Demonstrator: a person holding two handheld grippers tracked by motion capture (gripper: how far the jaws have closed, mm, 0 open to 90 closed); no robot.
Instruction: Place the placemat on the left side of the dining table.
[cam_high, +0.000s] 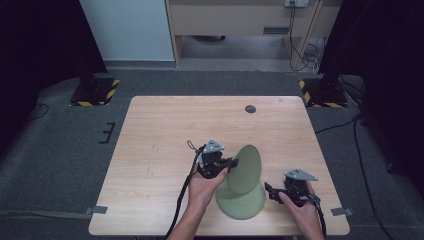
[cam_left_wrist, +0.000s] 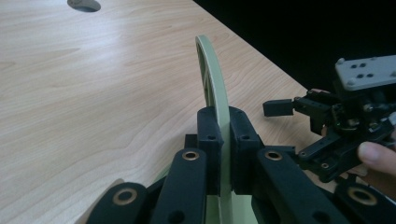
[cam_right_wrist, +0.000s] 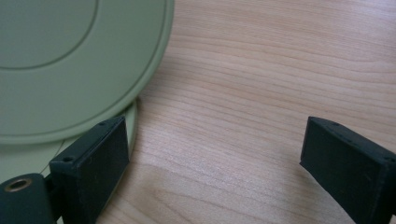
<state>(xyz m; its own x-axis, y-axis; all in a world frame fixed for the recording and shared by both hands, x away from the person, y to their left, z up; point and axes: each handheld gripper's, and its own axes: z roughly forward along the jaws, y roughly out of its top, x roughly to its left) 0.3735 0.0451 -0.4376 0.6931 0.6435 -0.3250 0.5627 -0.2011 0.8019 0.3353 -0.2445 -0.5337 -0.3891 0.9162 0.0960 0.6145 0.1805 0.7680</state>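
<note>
Two pale green plates sit at the near right of the wooden table. The lower plate lies flat. The upper plate is tipped up on edge, leaning over the flat one. My left gripper is shut on the upper plate's rim. In the left gripper view both pads press the thin rim between them. My right gripper stands open just right of the plates, low over the table. In the right gripper view its jaws are wide apart over bare wood, with the raised plate and the flat plate at the left.
A dark round hole sits in the tabletop near the far edge. Grey tape tabs mark the table's near corners. Two stand bases with yellow-black stripes sit on the carpet beyond the far corners. Cables trail on the floor at the right.
</note>
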